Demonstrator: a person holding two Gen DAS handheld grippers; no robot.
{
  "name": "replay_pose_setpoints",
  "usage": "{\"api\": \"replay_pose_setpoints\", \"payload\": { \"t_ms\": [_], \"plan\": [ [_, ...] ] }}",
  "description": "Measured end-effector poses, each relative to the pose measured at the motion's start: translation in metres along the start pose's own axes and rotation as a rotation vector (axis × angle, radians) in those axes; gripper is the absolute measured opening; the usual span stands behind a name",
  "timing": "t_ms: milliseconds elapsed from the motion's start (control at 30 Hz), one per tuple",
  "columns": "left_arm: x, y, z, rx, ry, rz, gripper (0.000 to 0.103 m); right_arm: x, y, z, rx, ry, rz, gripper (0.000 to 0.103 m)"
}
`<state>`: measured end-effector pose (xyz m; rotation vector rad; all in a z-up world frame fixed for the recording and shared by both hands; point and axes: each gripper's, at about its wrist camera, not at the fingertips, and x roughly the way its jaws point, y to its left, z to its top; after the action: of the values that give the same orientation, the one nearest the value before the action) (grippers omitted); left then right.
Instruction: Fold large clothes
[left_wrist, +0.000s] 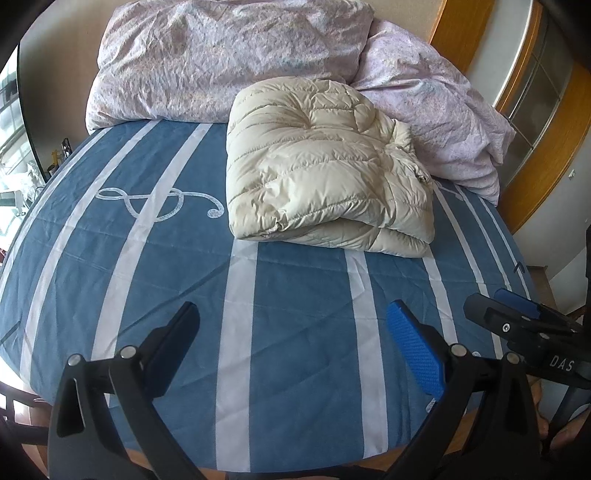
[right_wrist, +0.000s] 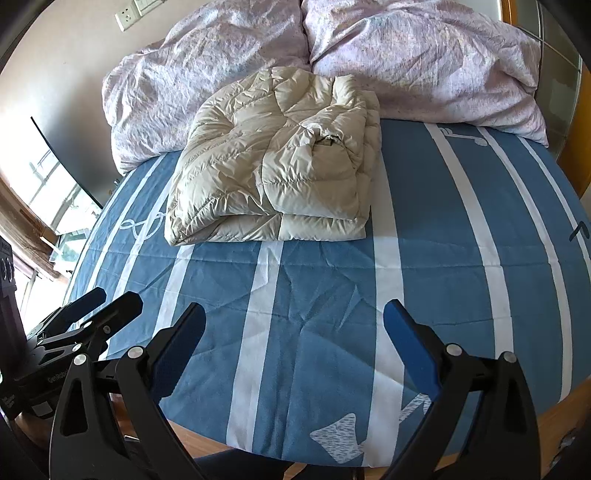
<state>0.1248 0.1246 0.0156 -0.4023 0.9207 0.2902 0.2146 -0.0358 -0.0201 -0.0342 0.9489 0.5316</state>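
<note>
Bed (left_wrist: 295, 314): blue sheet with white stripes, lilac duvet (left_wrist: 229, 59) heaped at 12 o'clock.
Left view: cream puffer jacket (left_wrist: 325, 166) lies folded at 1 o'clock; left gripper (left_wrist: 291, 347) spread wide, empty.
Right view: right gripper (right_wrist: 295, 347) likewise wide, empty; jacket (right_wrist: 277, 158) at 12 o'clock looks finished.

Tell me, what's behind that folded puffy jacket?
Behind the folded cream puffer jacket lie two rumpled pink floral pillows, touching its far edge. Whatever sits beneath them or under the jacket is covered.
</note>
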Motion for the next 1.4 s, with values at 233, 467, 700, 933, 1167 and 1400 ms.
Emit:
{"api": "replay_pose_setpoints", "payload": {
  "t_ms": [233,467,700,933,1167,1400],
  "plan": [
    [0.0003,-0.004,-0.0005,0.006,0.0,-0.017,0.101,0.0007,-0.0022,0.0002,0.008,0.003,-0.003,0.099],
    [0.0019,-0.0045,0.0003,0.001,0.002,-0.034,0.101,0.0009,-0.0029,0.0008,0.007,0.004,-0.005,0.099],
    [0.0041,-0.0054,0.001,0.002,0.006,-0.038,0.101,0.0023,-0.0051,0.0019,0.008,0.007,-0.007,0.099],
    [0.0059,-0.0064,0.0013,0.002,0.01,-0.039,0.101,0.0028,-0.0065,0.002,0.011,0.009,-0.011,0.099],
    [0.0065,-0.0062,0.0013,0.001,0.01,-0.037,0.101,0.0026,-0.0068,0.0021,0.009,0.009,-0.009,0.099],
    [0.0065,-0.0056,0.0017,0.001,0.01,-0.038,0.101,0.002,-0.0069,0.002,0.007,0.01,-0.008,0.099]
  ]
}}
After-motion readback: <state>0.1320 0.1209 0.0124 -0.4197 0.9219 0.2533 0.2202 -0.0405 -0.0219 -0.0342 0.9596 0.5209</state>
